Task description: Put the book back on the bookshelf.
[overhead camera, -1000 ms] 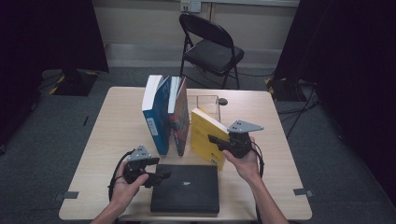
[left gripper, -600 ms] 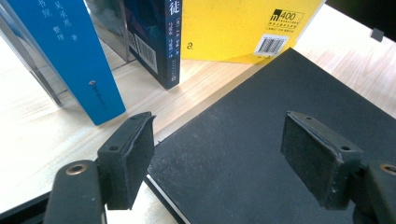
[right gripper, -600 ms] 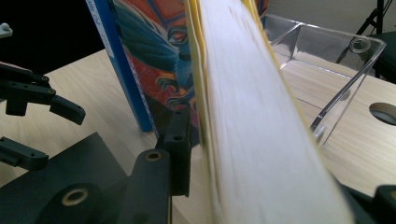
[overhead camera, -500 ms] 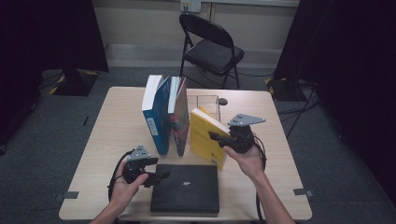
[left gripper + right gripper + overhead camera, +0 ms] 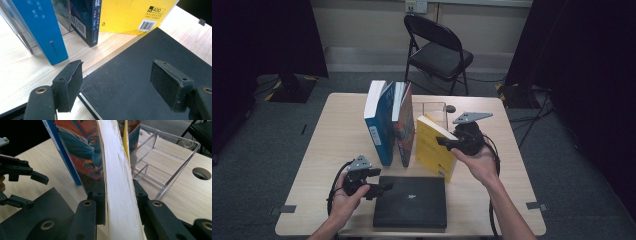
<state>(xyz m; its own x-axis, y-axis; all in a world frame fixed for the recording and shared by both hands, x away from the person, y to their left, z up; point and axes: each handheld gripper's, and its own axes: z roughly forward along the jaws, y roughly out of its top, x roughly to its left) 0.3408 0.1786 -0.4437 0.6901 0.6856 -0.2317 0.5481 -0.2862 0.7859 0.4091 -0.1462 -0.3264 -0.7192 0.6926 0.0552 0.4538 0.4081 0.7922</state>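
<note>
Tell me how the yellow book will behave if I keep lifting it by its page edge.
The yellow book looks like a soft paperback, so it may flex or sag. The right claw pinches only the page block, so the covers could splay. It probably tips if released tilted.

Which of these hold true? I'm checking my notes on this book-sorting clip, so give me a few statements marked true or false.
1. The right gripper is clamped on the yellow book. True.
2. The left gripper grips the black book. False: its jaws stand open above it.
3. The blue book stands upright on the table. True.
4. The black book stands upright. False: it lies flat.
5. A folding chair stands beyond the table. True.
</note>
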